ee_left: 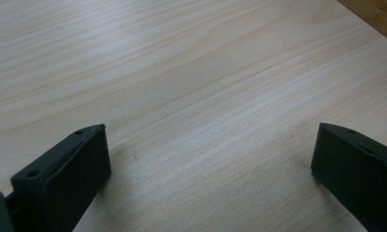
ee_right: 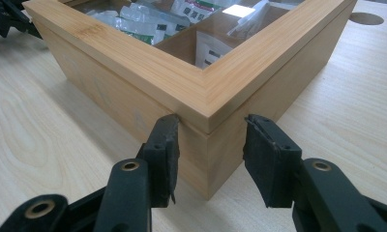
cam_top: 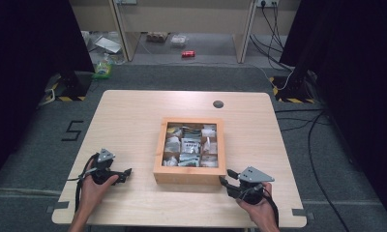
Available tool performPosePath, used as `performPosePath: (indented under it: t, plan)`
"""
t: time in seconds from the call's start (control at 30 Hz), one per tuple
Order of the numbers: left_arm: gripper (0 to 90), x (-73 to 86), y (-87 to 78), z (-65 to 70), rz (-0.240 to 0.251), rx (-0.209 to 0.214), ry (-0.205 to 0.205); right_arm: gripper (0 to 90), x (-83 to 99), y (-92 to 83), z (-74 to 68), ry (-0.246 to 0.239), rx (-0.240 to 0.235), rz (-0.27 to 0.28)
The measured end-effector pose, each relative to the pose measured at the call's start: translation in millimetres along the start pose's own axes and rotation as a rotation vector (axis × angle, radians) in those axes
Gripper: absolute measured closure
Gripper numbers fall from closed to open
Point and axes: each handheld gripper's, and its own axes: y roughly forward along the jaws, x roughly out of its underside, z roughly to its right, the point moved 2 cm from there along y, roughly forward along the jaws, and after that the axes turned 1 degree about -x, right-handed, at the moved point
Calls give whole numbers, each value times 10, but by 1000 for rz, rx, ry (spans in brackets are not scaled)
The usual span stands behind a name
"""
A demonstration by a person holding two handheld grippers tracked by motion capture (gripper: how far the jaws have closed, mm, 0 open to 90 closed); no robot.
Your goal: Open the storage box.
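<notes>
I have one wooden box (cam_top: 189, 175) in front of me, sitting a little right of the middle of the worktop (cam_top: 128, 116). Its lid (ee_right: 148, 65) has a wooden frame around a clear pane and, as far as I can judge, it lies flat and shut on the box. Through the pane I count nine compartments, three rows of three, holding small packets (cam_top: 190, 144); how many packets there are I cannot tell.

My right hand-held gripper (cam_top: 225, 182) is at the near right corner of the box. In the right gripper view the jaws stand partly open on either side of that corner, just under the lid's edge; the left pad (ee_right: 166, 145) looks to be touching or almost touching the box wall, the right pad is a little way off it. I have hold of nothing yet.

My left hand-held gripper (cam_top: 127, 172) rests to the left of the box, apart from it, with its jaws wide open over bare wood and nothing between them.

So I judge the work to be at its very start: I have come up to the box corner, seemingly to lift the lid. Gripping the lid, raising it and anything to do with the packets inside is all left.

On the far side of the worktop there is one round cable hole (cam_top: 218, 104).
</notes>
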Motion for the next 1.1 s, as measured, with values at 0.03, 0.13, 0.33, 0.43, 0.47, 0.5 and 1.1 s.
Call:
performPosePath:
  t: [0.03,0.13,0.33,0.43,0.47,0.5,1.1]
  plan:
    - [0,0,0,0,0,0,0,564,-1,3,-2,4,-2,1]
    - [0,0,0,0,0,0,0,566,-4,11,-9,-1,-2,0]
    - [0,0,0,0,0,0,0,559,-21,38,-32,-15,-3,2]
    - [0,0,0,0,0,0,0,557,-20,39,-31,-15,-3,4]
    - [0,0,0,0,0,0,0,557,-20,39,-31,-15,-3,4]
    - [0,0,0,0,0,0,0,548,-21,43,-33,-7,-2,4]
    - [0,0,0,0,0,0,0,538,-62,49,-23,-4,-12,55]
